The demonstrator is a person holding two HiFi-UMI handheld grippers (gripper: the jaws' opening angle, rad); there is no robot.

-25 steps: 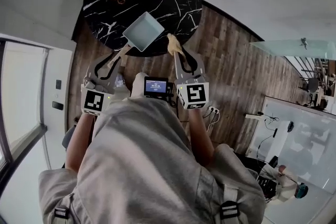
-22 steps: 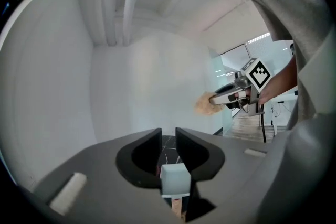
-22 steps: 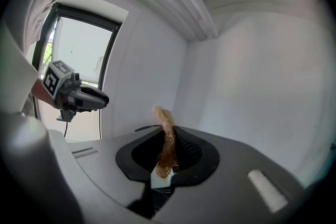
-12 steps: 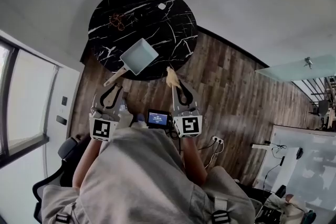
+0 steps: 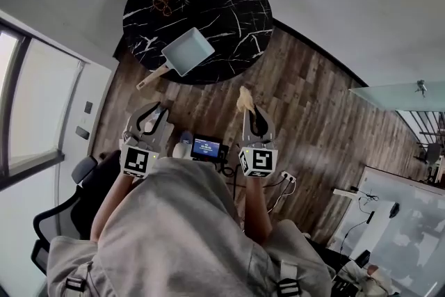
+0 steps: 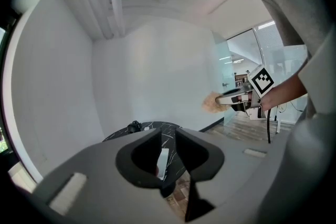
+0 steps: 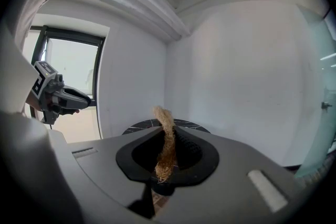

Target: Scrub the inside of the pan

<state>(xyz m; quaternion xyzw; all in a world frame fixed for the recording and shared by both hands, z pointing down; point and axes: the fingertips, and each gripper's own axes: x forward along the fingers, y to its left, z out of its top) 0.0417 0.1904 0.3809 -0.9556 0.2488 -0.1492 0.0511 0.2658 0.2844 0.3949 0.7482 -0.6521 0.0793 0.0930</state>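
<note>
The pan (image 5: 186, 51) sits unheld on the tabletop (image 5: 229, 17), well ahead of the right gripper (image 5: 247, 108) pinching the fibre scrubber (image 5: 244, 98) and the empty left gripper (image 5: 157, 108), whose jaws have just been narrowing yet stand apart, so scrubbing now may skid the pan off.

I see soft, even daylight in all views — no hard shadows. Window (image 5: 38, 108) at head view's left blown out; it glares white in right gripper view too. Heavy fisheye bend at edges — black corners ring both gripper views. Left gripper (image 6: 167, 134) body near lens soft, dim underneath. Scrubber (image 7: 166, 144) fibres fairly sharp. Faint sheen on black table (image 5: 229, 24). Glass panel (image 5: 407, 90) washed with reflections.
</note>
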